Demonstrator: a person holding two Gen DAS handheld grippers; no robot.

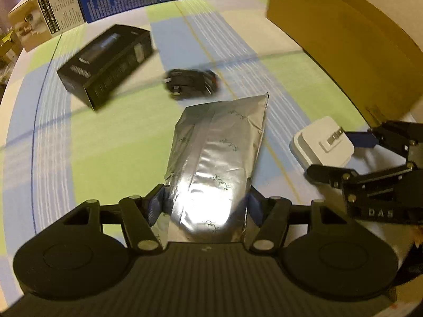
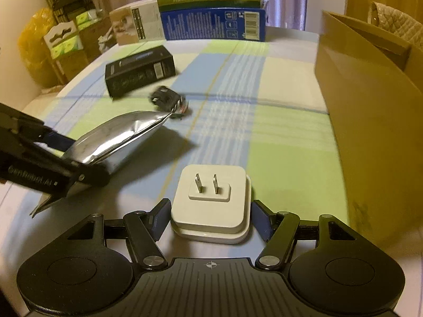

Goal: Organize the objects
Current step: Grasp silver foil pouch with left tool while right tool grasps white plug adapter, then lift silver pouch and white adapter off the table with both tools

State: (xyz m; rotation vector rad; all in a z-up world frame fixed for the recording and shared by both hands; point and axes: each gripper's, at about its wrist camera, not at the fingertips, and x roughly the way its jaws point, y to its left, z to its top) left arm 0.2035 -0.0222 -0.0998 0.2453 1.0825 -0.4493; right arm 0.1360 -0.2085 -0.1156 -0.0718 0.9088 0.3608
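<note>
A silver foil pouch [image 1: 216,153] sticks out forward from my left gripper [image 1: 206,206], which is shut on its near end. From the right wrist view the pouch [image 2: 116,137] hangs tilted above the tablecloth, throwing a shadow, with the left gripper [image 2: 76,158] at its lower end. A white power adapter [image 2: 211,200], prongs up, sits between the blue pads of my right gripper [image 2: 210,216], and both pads press its sides. The left wrist view shows the adapter [image 1: 322,142] inside the right gripper [image 1: 337,154], to the right of the pouch.
A black box [image 1: 105,63] and a small black object [image 1: 191,83] lie on the plaid tablecloth [image 1: 105,145] beyond the pouch. An open cardboard box [image 2: 370,119] stands on the right. A blue milk carton [image 2: 211,23] and a beige box [image 2: 137,23] stand at the far edge.
</note>
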